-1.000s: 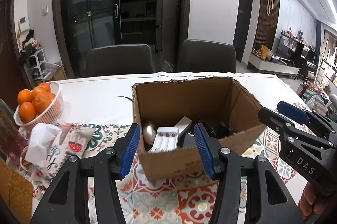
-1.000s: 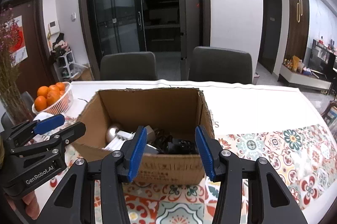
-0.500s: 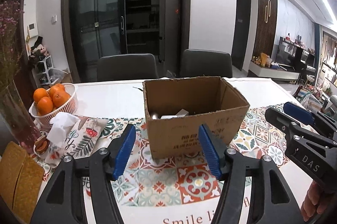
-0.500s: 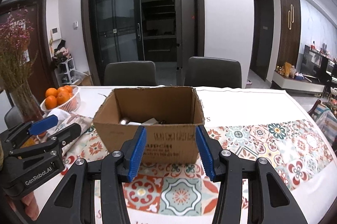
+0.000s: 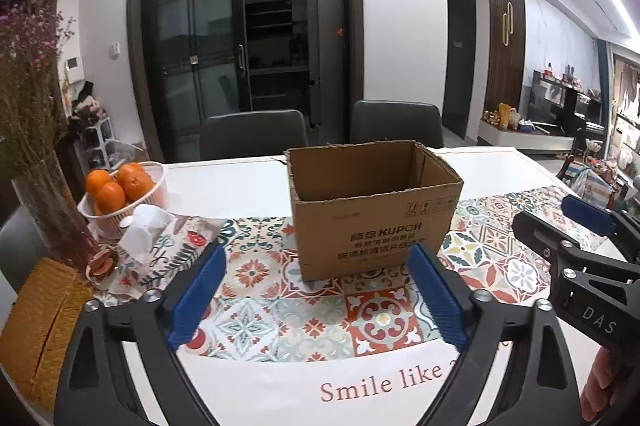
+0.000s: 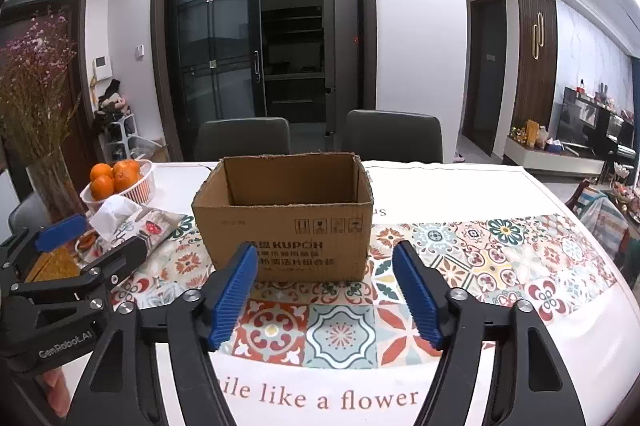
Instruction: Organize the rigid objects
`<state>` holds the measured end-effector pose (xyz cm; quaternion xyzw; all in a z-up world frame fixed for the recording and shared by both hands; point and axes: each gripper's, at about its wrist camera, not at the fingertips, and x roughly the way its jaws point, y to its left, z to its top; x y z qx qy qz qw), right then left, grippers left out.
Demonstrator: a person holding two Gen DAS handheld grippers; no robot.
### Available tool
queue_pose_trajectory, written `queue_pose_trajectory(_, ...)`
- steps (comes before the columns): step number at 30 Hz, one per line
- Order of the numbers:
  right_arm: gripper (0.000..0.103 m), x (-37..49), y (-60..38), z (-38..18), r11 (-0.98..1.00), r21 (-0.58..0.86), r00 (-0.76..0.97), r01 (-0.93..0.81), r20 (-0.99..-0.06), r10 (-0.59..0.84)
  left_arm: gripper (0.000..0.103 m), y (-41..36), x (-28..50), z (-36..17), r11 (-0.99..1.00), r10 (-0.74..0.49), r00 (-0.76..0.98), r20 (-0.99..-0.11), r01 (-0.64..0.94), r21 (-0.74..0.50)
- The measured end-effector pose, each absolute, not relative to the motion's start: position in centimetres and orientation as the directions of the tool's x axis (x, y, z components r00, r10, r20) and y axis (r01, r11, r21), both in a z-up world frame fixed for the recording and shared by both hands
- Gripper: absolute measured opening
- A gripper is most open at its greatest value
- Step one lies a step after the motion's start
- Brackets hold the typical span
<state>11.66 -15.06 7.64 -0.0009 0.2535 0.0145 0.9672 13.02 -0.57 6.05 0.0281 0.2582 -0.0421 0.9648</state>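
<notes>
Both grippers have drawn back from the cardboard box [image 5: 372, 210], which now sits smaller at frame centre, its contents hidden behind the near wall. One box stands on the patterned tablecloth [image 5: 280, 310], open-topped. Left gripper [image 5: 318, 292] jaws have just been opening and stand wide, nothing between them; right gripper [image 6: 326, 292] jaws likewise have just been opening, empty. At left, one white basket [image 5: 154, 186] holds several oranges [image 5: 110, 194]; I count at least three. Two chairs [image 6: 244, 136] stand behind the table.
</notes>
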Motion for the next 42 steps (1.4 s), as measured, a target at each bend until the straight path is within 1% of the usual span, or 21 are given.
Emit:
queue_pose_trajectory(2, 0.075, 11.3, -15.0, 7.7, 1.0, -0.002, 0.873, -0.021, -0.488, 0.018, 0.1, -0.3, 12.6, 6.0, 0.996, -0.047, 0.868, -0.494, 0.079, 0.044)
queue_pose_trajectory(5, 0.077, 11.0, -15.0, 7.6, 1.0, -0.004, 0.873, -0.015, -0.488, 0.011, 0.103, -0.3, 11.9, 6.1, 0.997, -0.02, 0.877, -0.481, 0.055, 0.058)
queue_pose_trajectory(11, 0.08, 10.0, -15.1, 7.3, 1.0, 0.0, 0.873, -0.014, -0.487, 0.012, 0.103, -0.1, 10.9, 6.1, 0.997, -0.021, 0.877, -0.481, 0.052, 0.051)
queue_pose_trajectory(20, 0.083, 8.3, -15.2, 7.7, 0.999, -0.028, 0.889, 0.016, -0.458, -0.027, 0.103, -0.5, 10.0, 6.3, 0.997, -0.032, 0.878, -0.477, 0.062, 0.047)
queue_pose_trajectory(32, 0.084, 7.6, -15.6, 7.9, 1.0, -0.009, 0.891, 0.02, -0.453, -0.022, 0.103, -0.9, 9.6, 6.6, 0.998, -0.014, 0.881, -0.473, 0.045, 0.054)
queue_pose_trajectory(42, 0.084, 7.5, -15.7, 7.9, 1.0, -0.007, 0.891, 0.021, -0.454, -0.022, 0.103, -1.0, 9.6, 6.5, 0.998, -0.022, 0.877, -0.48, 0.05, 0.047)
